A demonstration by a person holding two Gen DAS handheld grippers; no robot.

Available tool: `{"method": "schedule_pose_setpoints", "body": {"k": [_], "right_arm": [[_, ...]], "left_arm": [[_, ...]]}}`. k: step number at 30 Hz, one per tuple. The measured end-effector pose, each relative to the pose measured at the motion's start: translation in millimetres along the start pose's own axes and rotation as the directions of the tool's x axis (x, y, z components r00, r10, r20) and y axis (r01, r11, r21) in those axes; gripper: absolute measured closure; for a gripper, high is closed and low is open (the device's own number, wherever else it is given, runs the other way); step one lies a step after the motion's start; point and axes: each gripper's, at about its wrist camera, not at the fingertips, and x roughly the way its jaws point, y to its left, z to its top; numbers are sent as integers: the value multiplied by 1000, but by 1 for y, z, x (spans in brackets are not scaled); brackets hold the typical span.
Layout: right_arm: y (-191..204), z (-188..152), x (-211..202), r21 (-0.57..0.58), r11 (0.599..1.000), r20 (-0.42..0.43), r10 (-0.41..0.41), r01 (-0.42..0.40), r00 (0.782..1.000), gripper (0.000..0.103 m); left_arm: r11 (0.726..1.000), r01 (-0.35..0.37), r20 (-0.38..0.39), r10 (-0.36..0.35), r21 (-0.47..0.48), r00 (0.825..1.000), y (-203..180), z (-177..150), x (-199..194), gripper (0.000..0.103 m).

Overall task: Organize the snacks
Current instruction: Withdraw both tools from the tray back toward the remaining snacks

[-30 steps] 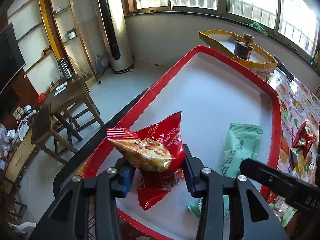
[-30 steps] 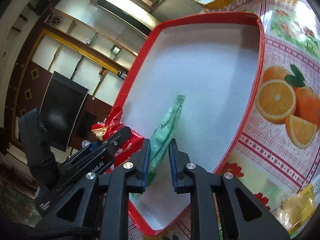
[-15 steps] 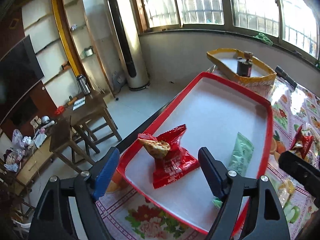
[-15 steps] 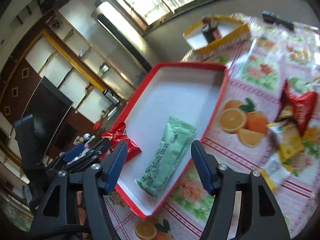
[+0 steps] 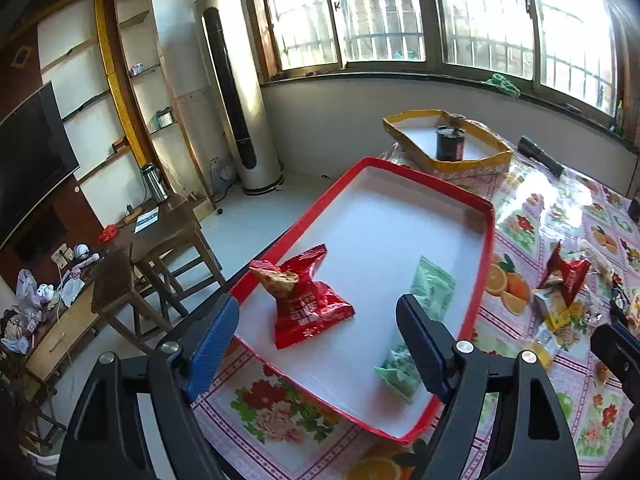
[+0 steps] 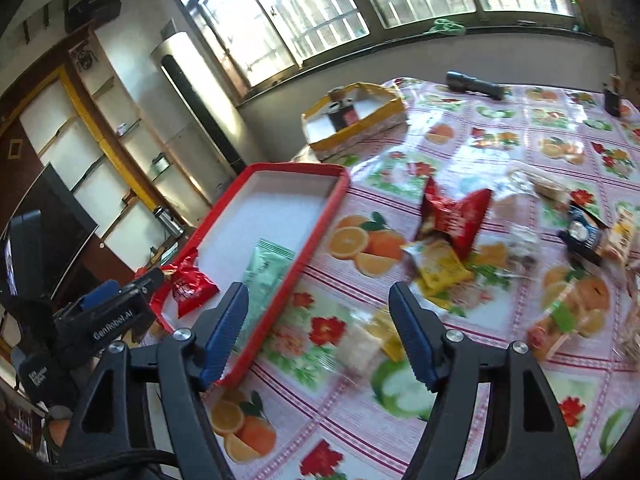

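Note:
A red-rimmed white tray [image 5: 486,240] [image 6: 320,216] holds a red snack packet [image 5: 306,300] [image 6: 192,284] and a pale green packet [image 5: 420,308] [image 6: 266,272]. My left gripper [image 5: 318,344] is open and empty, held above the tray's near end. My right gripper [image 6: 320,332] is open and empty over the tablecloth, right of the tray. Loose snacks lie on the cloth: a red packet [image 6: 456,216] [image 5: 566,276], a yellow packet [image 6: 438,266] and several clear-wrapped ones [image 6: 560,316].
A yellow-rimmed box [image 5: 480,160] [image 6: 360,128] with a dark can stands beyond the tray. A black torch [image 6: 474,84] [image 5: 540,156] lies at the table's far side. The table's left edge drops to the floor, with a wooden table and stools [image 5: 160,248] below.
Both grippers opened, left the red and green packets lying in the tray, and drew back and up. The right gripper has swung right over the loose snacks.

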Motion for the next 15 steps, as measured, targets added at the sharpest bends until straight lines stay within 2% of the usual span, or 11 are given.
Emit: {"method": "schedule_pose_setpoints", "body": {"k": [15], "right_arm": [[-41, -14, -41, 74, 995, 54, -65, 61, 996, 29]], "left_arm": [[998, 48, 53, -50, 40, 997, -24, -2, -36, 22]]}}
